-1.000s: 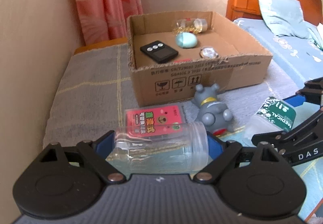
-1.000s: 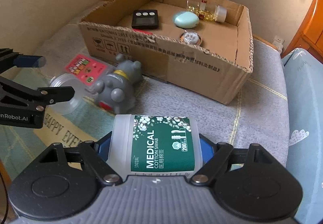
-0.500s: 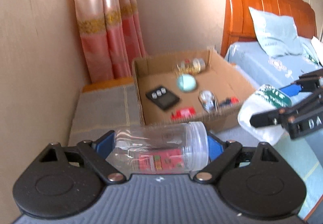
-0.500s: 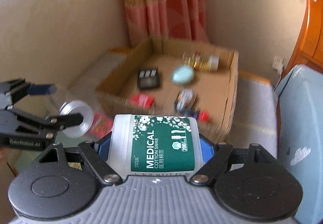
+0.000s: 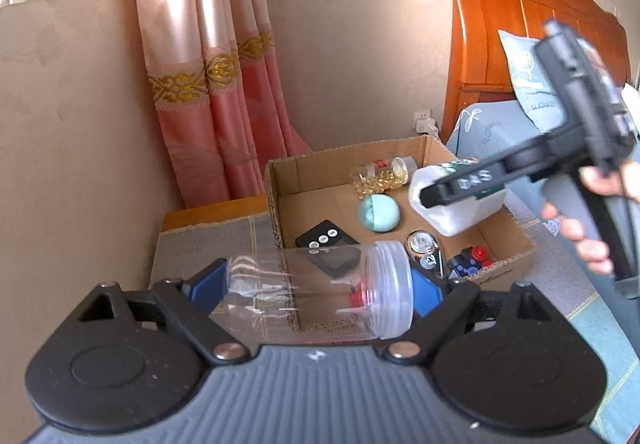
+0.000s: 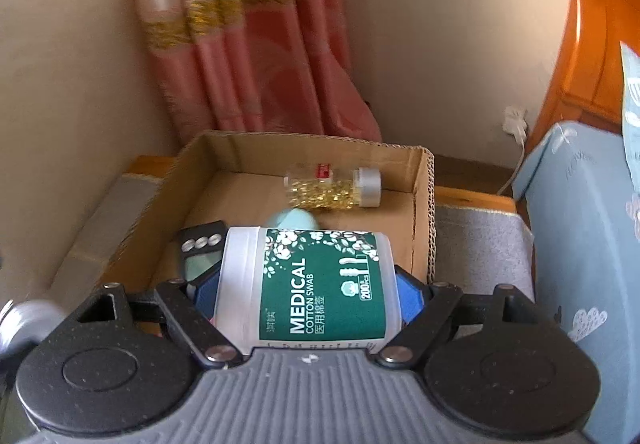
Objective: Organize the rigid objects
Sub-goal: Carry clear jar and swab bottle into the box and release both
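Your left gripper (image 5: 316, 286) clamps the clear jar (image 5: 320, 290), lower centre; your right gripper (image 6: 308, 294) clamps the cotton swab tub (image 6: 316, 288) over the cardboard box (image 6: 424, 211).

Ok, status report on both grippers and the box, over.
Left hand-held gripper shut on clear jar. Right hand-held gripper shut on cotton swab tub, over cardboard box. Box already crowded, bare floor near right wall.

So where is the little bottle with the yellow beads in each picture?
Left wrist view: the bead bottle lies on its side at the far end of the cardboard box, above the mint egg-shaped thing.
Right wrist view: bottle centre, by the far wall.
Shared landmark: pink curtain.
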A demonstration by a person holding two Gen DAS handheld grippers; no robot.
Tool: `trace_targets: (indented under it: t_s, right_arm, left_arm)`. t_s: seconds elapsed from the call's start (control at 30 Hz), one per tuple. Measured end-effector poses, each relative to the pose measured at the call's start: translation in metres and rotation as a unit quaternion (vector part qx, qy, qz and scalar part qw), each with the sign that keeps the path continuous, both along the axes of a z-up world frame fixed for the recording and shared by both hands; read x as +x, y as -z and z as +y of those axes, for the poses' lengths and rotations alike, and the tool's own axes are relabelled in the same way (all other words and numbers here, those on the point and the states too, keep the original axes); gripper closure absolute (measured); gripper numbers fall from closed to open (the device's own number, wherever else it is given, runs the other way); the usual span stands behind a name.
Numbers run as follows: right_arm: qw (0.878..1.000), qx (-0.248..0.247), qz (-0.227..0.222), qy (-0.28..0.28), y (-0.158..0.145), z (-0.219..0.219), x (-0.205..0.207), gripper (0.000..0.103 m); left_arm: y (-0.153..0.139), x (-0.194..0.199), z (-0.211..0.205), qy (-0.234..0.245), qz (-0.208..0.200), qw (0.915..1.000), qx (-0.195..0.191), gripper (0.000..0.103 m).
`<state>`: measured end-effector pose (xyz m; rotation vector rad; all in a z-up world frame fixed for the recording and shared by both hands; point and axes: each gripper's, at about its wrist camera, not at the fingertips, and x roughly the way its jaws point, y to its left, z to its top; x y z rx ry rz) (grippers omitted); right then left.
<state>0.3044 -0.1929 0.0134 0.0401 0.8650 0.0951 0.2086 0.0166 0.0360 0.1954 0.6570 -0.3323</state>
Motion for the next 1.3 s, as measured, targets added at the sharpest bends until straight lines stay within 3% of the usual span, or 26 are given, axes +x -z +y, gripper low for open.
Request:
trace_targets:
  t_s: [0.07,0.2,0.57,0.77,0.87,1.03,1.3]
  right_arm:
    - [1.0,0.005,0.003,0.019,0.01,-0.002,0.01,0.016]
    - [0.999,0.007,0.008,0.042,0.014,-0.003,0.011,0.0]
    - [0.999,0.011,-0.02,0.043,-0.016,-0.009,-0.051,0.0]
    - [0.999,0.013,-0.032,0.015,-0.022,-0.002,-0.085,0.0]
    - [0.999,0.002,-0.039,0.007,-0.024,0.001,-0.095,0.0]
    - [0.999,0.004,-0.036,0.009,-0.023,0.001,-0.101,0.0]
    - [1.0,-0.005,-0.024,0.009,-0.008,0.014,-0.119,0.0]
  left_arm:
    - [0.001,0.004,-0.003,0.0,0.002,1.0,0.003,0.013]
    - [0.0,0.009,-0.007,0.001,0.004,1.0,0.005,0.013]
    - [0.002,0.093,-0.031,-0.005,0.024,0.9997,-0.002,0.013]
    - [0.023,0.147,-0.056,-0.033,0.045,0.9982,0.023,0.012]
    - [0.024,0.161,-0.06,-0.038,0.036,0.9983,0.026,0.004]
    - [0.017,0.153,-0.052,-0.047,0.032,0.9982,0.019,0.002]
    - [0.003,0.082,-0.012,-0.041,0.034,0.9986,0.0,0.001]
